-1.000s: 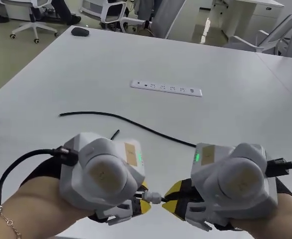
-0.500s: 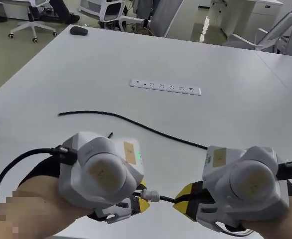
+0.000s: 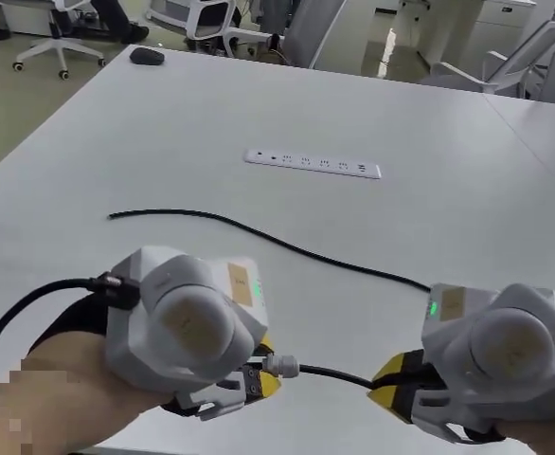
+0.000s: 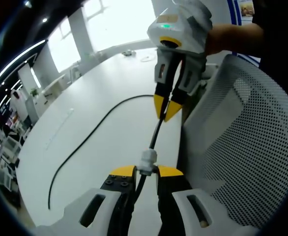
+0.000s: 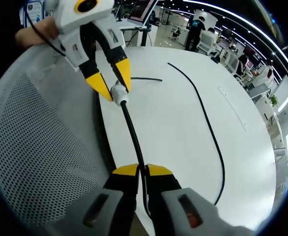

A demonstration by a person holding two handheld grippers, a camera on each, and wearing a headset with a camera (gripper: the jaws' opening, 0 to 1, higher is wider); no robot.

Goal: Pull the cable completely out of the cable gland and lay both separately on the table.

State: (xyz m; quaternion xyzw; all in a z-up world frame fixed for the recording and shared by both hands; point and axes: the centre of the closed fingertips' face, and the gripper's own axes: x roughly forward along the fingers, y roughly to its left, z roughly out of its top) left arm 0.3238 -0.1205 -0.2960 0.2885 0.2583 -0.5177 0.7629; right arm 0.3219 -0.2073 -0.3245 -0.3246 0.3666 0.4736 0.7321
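Running along table (image 3: 259,104) edge: cable (image 3: 334,373), gland (image 3: 282,365)

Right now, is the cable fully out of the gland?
No: the black cable runs into the white gland clamped in the left claw.

White table (image 3: 164,123) carries a power strip (image 3: 313,164), black cable (image 3: 296,250) (loosely curved) and mouse (image 3: 146,57).

The desk (image 3: 401,237) is looked down on from above by the head view, facing forward, with the left tongs (image 3: 261,377) and right tongs (image 3: 389,391) close at the bottom edge. The two gripper views are set low at the desk edge and aimed at each other — the cable (image 3: 334,373) stretch and cable gland (image 3: 279,365) between them are shared by all three views.
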